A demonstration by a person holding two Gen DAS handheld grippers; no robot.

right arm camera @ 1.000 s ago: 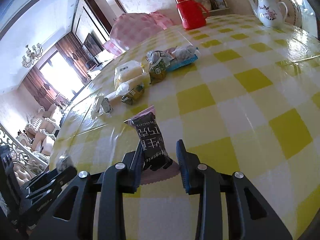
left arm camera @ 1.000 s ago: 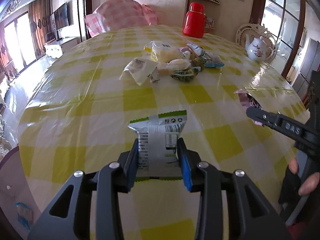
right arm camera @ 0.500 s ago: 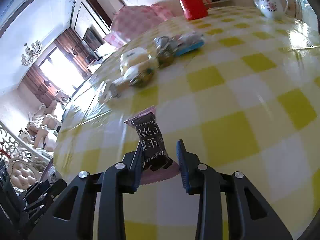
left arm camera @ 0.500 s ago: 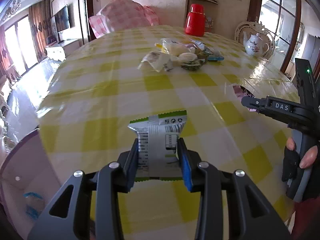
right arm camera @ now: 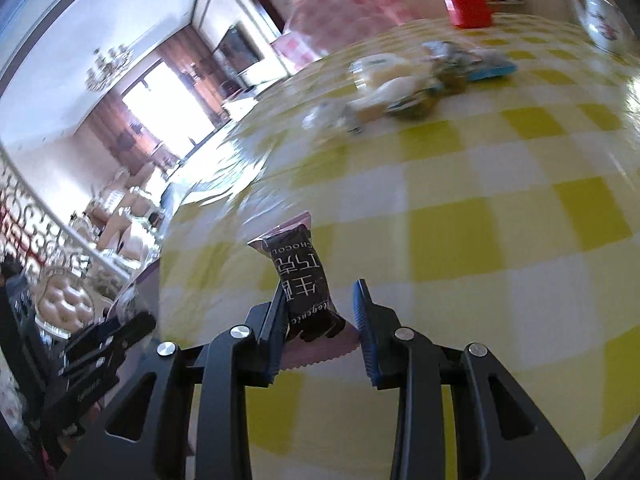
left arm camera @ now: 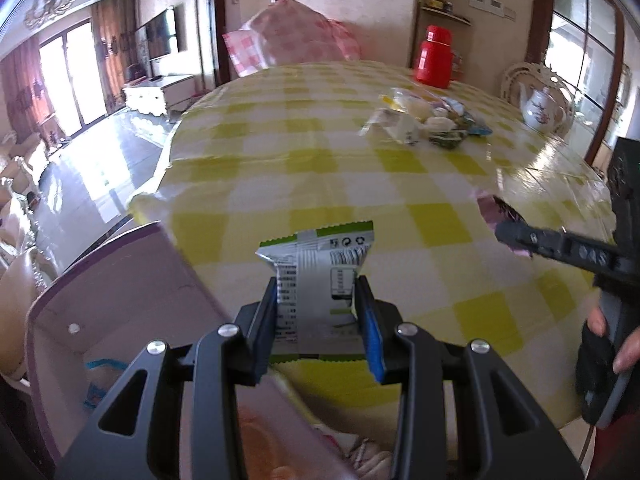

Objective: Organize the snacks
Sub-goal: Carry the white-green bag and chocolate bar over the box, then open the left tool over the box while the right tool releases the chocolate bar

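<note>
At your far left a pale box with a purple rim point(left arm camera: 120, 292) sits below the near edge of the table point(left arm camera: 280, 152), and something light blue lies inside it; the other contents are too blurred to name. Your left gripper point(left arm camera: 320, 300) hangs just over that box's right wall, its jaws closed on a white and green snack packet point(left arm camera: 320, 280), which stands upright between them with its printed back toward the camera. In the middle of the yellow checked cloth, well apart from both tools, lies the pile of loose snacks point(left arm camera: 424, 124), with a red flask point(left arm camera: 434, 58) behind it and a white teapot point(left arm camera: 542, 110) off to the right. At your right, the right gripper point(right arm camera: 320, 312) carries a dark chocolate bar point(right arm camera: 304, 284). The bar leans against the left jaw and its pink crimped end pokes out below; a gap shows beside the right jaw, so the pinch looks light and off-centre, though the bar is clearly lifted off the table.

You look to be in the carrying step: both snacks are picked and are on their way to the box. Next, bring the left packet squarely over the box opening, clear of the rim, before you release it. Then swing the right hand across to the same spot, keeping the bar level so that it does not slip from that thin hold.
</note>
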